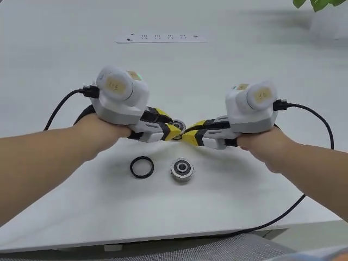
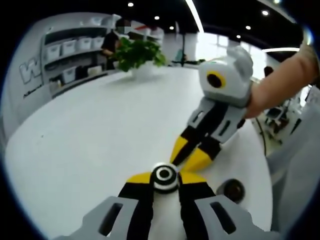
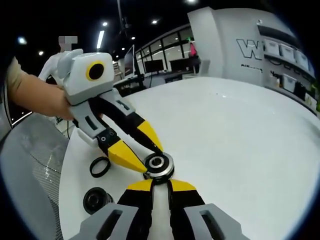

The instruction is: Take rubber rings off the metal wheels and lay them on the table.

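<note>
A small metal wheel (image 1: 179,128) with a black rubber ring hangs above the table between both grippers. My left gripper (image 1: 174,131) is shut on it; in the left gripper view the wheel (image 2: 164,175) sits face-on between my yellow tips (image 2: 166,181). My right gripper (image 1: 188,135) meets it from the right, its jaws (image 3: 161,185) closed on the black rim of the wheel (image 3: 159,165). On the table below lie a loose black rubber ring (image 1: 142,167) and a second wheel (image 1: 181,169).
A white power strip (image 1: 162,37) lies at the far side of the white table (image 1: 228,196). A potted plant (image 1: 326,16) stands at the far right corner. Black cables (image 1: 312,117) trail from both grippers. The table's near edge is close to the person.
</note>
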`<state>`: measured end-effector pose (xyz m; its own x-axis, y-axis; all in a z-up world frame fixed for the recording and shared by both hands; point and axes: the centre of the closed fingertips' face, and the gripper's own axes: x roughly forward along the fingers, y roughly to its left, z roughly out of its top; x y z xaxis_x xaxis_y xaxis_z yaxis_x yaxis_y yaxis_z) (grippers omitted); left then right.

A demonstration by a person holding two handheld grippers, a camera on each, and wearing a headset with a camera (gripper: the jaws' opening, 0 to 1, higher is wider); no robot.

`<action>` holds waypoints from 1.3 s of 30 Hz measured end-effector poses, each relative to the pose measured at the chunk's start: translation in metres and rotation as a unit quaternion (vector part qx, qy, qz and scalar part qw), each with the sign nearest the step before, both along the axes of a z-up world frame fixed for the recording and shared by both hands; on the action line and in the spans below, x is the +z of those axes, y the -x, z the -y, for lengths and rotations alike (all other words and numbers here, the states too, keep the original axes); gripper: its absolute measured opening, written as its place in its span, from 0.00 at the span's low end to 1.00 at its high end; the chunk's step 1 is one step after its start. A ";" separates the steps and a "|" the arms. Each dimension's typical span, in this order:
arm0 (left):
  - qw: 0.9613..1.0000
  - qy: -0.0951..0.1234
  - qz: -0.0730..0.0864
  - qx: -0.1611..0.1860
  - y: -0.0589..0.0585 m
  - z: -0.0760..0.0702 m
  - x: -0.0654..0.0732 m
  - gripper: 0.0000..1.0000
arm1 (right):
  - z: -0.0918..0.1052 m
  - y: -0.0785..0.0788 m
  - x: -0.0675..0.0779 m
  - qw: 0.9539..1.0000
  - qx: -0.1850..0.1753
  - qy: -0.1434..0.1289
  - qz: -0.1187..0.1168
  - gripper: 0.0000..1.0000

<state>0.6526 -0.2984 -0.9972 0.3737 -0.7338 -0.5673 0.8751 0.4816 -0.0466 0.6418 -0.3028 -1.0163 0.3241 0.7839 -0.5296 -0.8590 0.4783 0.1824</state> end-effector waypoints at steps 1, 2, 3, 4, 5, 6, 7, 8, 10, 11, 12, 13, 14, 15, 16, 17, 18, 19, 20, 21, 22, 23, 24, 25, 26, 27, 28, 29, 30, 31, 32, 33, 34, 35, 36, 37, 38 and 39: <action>1.000 0.000 0.002 -0.001 0.000 0.001 0.000 0.18 | 0.001 -0.001 -0.001 1.000 0.001 0.001 0.001 0.08; 1.000 -0.002 0.006 -0.003 -0.001 0.002 0.000 0.17 | 0.001 -0.001 -0.001 1.000 0.001 0.002 0.002 0.08; 1.000 -0.009 0.008 -0.009 0.000 0.002 -0.001 0.16 | 0.001 -0.002 -0.001 1.000 0.001 0.002 0.002 0.08; 1.000 -0.015 0.021 -0.010 0.000 0.001 0.000 0.15 | 0.001 -0.002 -0.001 1.000 0.001 0.002 0.003 0.08; 1.000 -0.013 0.019 -0.009 0.001 0.002 0.000 0.15 | 0.001 -0.002 -0.001 1.000 0.000 0.001 0.002 0.08; 1.000 -0.014 0.020 -0.006 0.000 0.002 0.000 0.15 | 0.001 -0.002 -0.001 1.000 -0.003 -0.001 0.001 0.08; 1.000 -0.016 0.024 -0.006 0.000 0.001 0.000 0.14 | 0.001 -0.001 -0.001 1.000 -0.004 -0.003 0.000 0.08; 1.000 -0.017 0.025 -0.006 0.000 0.001 0.000 0.14 | 0.001 -0.001 -0.001 1.000 -0.006 -0.005 -0.001 0.07; 0.999 -0.017 0.026 -0.006 0.000 0.001 0.000 0.14 | 0.002 -0.001 -0.001 1.000 -0.007 -0.005 0.000 0.05; 0.999 -0.018 0.028 -0.006 0.001 0.001 0.000 0.14 | 0.003 -0.001 -0.001 1.000 -0.007 -0.005 0.000 0.03; 0.999 -0.020 0.029 -0.007 0.001 0.001 0.000 0.14 | 0.005 -0.002 -0.001 1.000 -0.010 -0.004 0.003 0.01; 0.999 -0.020 0.030 -0.007 0.001 0.001 0.000 0.14 | 0.004 -0.002 -0.001 1.000 -0.011 -0.005 0.002 0.01; 0.999 -0.022 0.031 -0.007 0.001 0.001 -0.001 0.13 | 0.004 -0.002 -0.001 1.000 -0.015 -0.006 0.000 0.01; 0.999 -0.022 0.032 -0.007 0.001 0.001 -0.001 0.13 | 0.004 -0.002 -0.001 1.000 -0.017 -0.006 -0.001 0.01; 0.999 -0.021 0.030 -0.005 0.001 0.001 -0.001 0.13 | 0.004 -0.003 -0.001 1.000 -0.020 -0.008 -0.003 0.01; 0.999 -0.021 0.029 -0.005 0.002 0.001 -0.001 0.13 | 0.005 -0.004 -0.001 1.000 -0.024 -0.010 -0.005 0.00; 0.999 -0.021 0.029 -0.004 0.001 0.000 -0.001 0.13 | 0.005 -0.005 -0.002 0.999 -0.033 -0.014 -0.011 0.00; 0.999 -0.022 0.030 -0.003 0.002 0.000 -0.001 0.13 | 0.005 -0.006 -0.001 0.999 -0.041 -0.019 -0.017 0.00; 0.999 -0.024 0.033 -0.003 0.002 0.000 -0.001 0.13 | 0.006 -0.007 -0.002 0.998 -0.049 -0.024 -0.028 0.00; 0.999 -0.026 0.035 -0.004 0.002 0.000 -0.001 0.13 | 0.006 -0.008 -0.002 0.997 -0.062 -0.035 -0.043 0.00; 0.999 -0.029 0.037 -0.004 0.002 0.000 -0.001 0.13 | 0.006 -0.008 -0.002 0.995 -0.071 -0.045 -0.053 0.00; 0.999 -0.030 0.039 -0.005 0.002 0.000 -0.001 0.12 | 0.007 -0.009 -0.002 0.993 -0.082 -0.055 -0.067 0.00; 0.999 -0.031 0.040 -0.005 0.002 0.000 -0.001 0.12 | 0.007 -0.009 -0.002 0.991 -0.088 -0.062 -0.074 0.00; 0.999 -0.031 0.039 -0.002 0.002 0.000 -0.001 0.12 | 0.008 -0.010 -0.001 0.988 -0.102 -0.076 -0.085 0.00; 0.999 -0.032 0.039 -0.001 0.002 0.000 -0.001 0.12 | 0.008 -0.010 -0.001 0.986 -0.110 -0.084 -0.095 0.00; 0.999 -0.033 0.040 0.000 0.001 0.000 -0.001 0.12 | 0.009 -0.009 0.000 0.982 -0.120 -0.097 -0.106 0.00; 0.999 -0.033 0.040 0.001 0.001 -0.001 -0.001 0.12 | 0.010 -0.011 0.001 0.981 -0.125 -0.106 -0.105 0.00; 0.999 -0.032 0.039 0.002 0.001 -0.001 -0.001 0.12 | 0.011 -0.010 0.001 0.978 -0.133 -0.111 -0.115 0.00; 0.999 -0.032 0.039 0.002 0.001 -0.001 -0.001 0.12 | 0.012 -0.011 0.003 0.975 -0.140 -0.121 -0.120 0.00; 0.999 -0.032 0.038 0.002 0.001 -0.001 -0.001 0.12 | 0.011 -0.010 0.004 0.974 -0.142 -0.128 -0.123 0.00; 0.999 -0.032 0.038 0.002 0.001 -0.001 -0.001 0.12 | 0.012 -0.010 0.005 0.972 -0.147 -0.133 -0.128 0.00; 0.999 -0.033 0.037 0.003 0.001 -0.001 -0.001 0.12 | 0.012 -0.010 0.006 0.972 -0.147 -0.135 -0.128 0.00; 0.999 -0.033 0.037 0.002 0.002 -0.001 -0.001 0.12 | 0.014 -0.015 0.010 0.969 -0.160 -0.146 -0.121 0.00; 0.999 -0.034 0.037 0.002 0.002 -0.001 -0.001 0.12 | 0.012 -0.014 0.012 0.966 -0.159 -0.155 -0.134 0.00; 0.999 -0.034 0.037 0.001 0.002 -0.001 -0.001 0.12 | 0.012 -0.011 0.012 0.966 -0.153 -0.155 -0.142 0.00; 0.999 -0.035 0.037 0.000 0.002 -0.001 -0.001 0.12 | 0.013 -0.012 0.012 0.967 -0.155 -0.150 -0.135 0.00; 0.999 -0.036 0.038 -0.001 0.002 -0.001 -0.001 0.12 | 0.012 -0.011 0.013 0.969 -0.150 -0.146 -0.130 0.00; 0.999 -0.037 0.038 -0.001 0.002 -0.001 -0.001 0.12 | 0.011 -0.010 0.014 0.969 -0.150 -0.148 -0.130 0.00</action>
<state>0.6502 -0.2976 -0.9987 0.4167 -0.6917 -0.5898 0.8757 0.4795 0.0563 0.6522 -0.3140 -1.0021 0.4461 0.8058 -0.3896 -0.5965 0.5921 0.5418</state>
